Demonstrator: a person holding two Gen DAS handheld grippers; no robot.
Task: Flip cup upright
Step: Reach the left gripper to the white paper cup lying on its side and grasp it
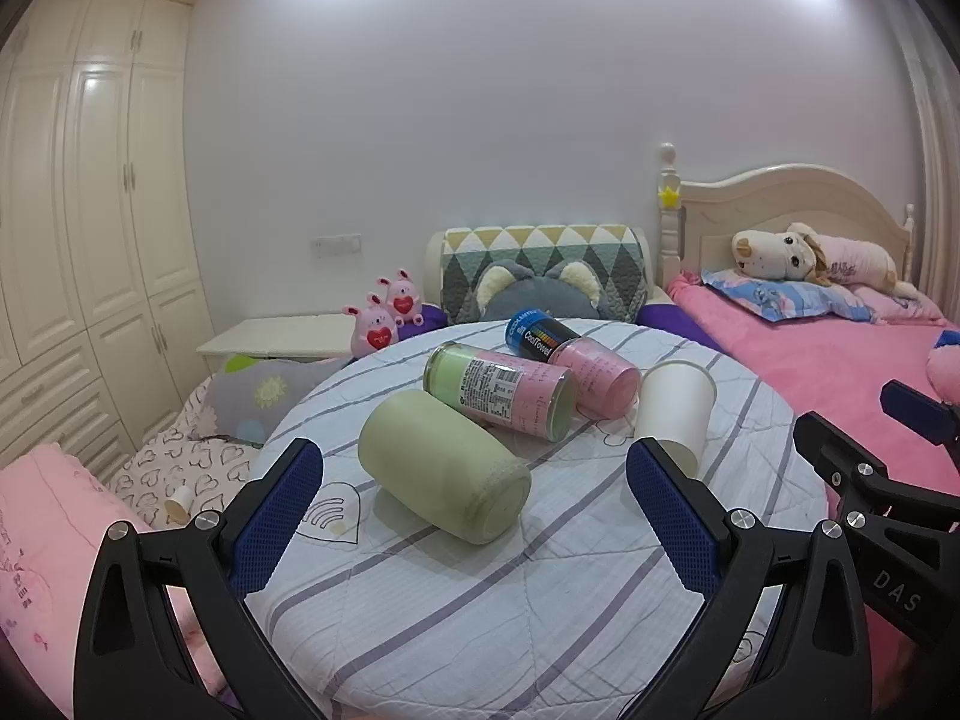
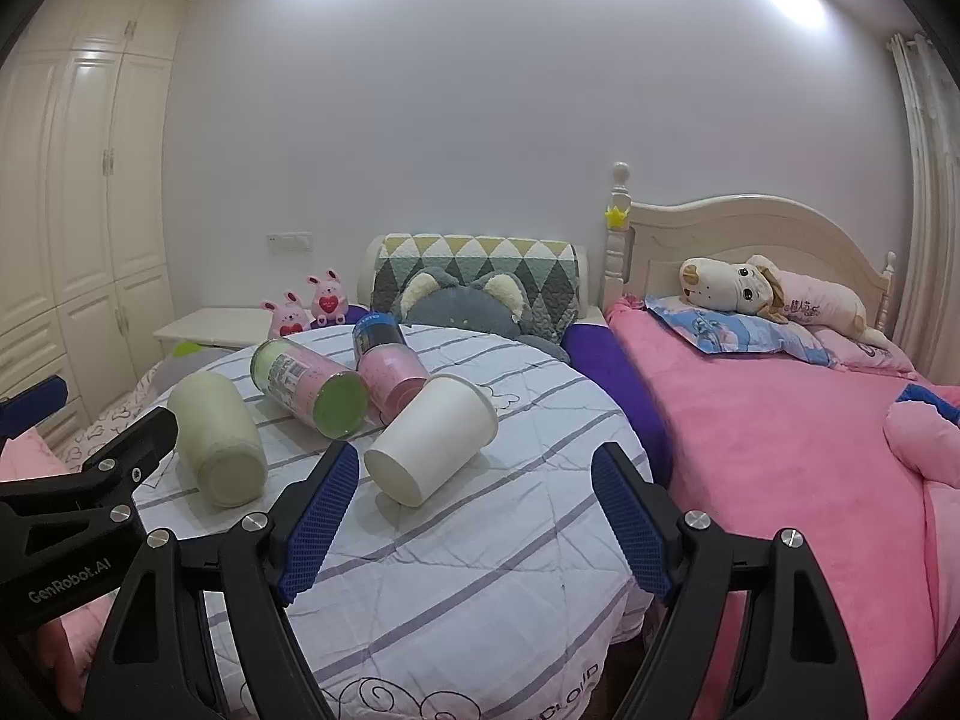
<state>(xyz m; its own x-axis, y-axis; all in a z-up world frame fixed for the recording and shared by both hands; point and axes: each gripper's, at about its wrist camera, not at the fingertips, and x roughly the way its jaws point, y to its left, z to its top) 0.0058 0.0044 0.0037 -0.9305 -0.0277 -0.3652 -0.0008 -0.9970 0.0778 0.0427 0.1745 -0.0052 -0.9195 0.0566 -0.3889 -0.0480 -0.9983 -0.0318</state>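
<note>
A white paper cup (image 2: pixel 429 438) lies on its side on the round striped table (image 2: pixel 480 570), base toward me; it also shows in the left wrist view (image 1: pixel 675 411). A green frosted cup (image 1: pixel 441 465) lies on its side, also in the right wrist view (image 2: pixel 219 438). A pink-and-green labelled jar (image 1: pixel 504 390) and a pink cup (image 1: pixel 600 378) lie behind, with a dark CoolTowel can (image 1: pixel 537 333). My left gripper (image 1: pixel 474 462) is open in front of the green cup. My right gripper (image 2: pixel 474 468) is open just before the white cup.
A pink bed (image 2: pixel 780 450) with a plush dog (image 2: pixel 750 285) is to the right. A patterned cushion (image 1: pixel 540 270), grey plush (image 1: pixel 540 300) and pink bunnies (image 1: pixel 384 315) stand behind the table. A wardrobe (image 1: pixel 90 210) fills the left wall.
</note>
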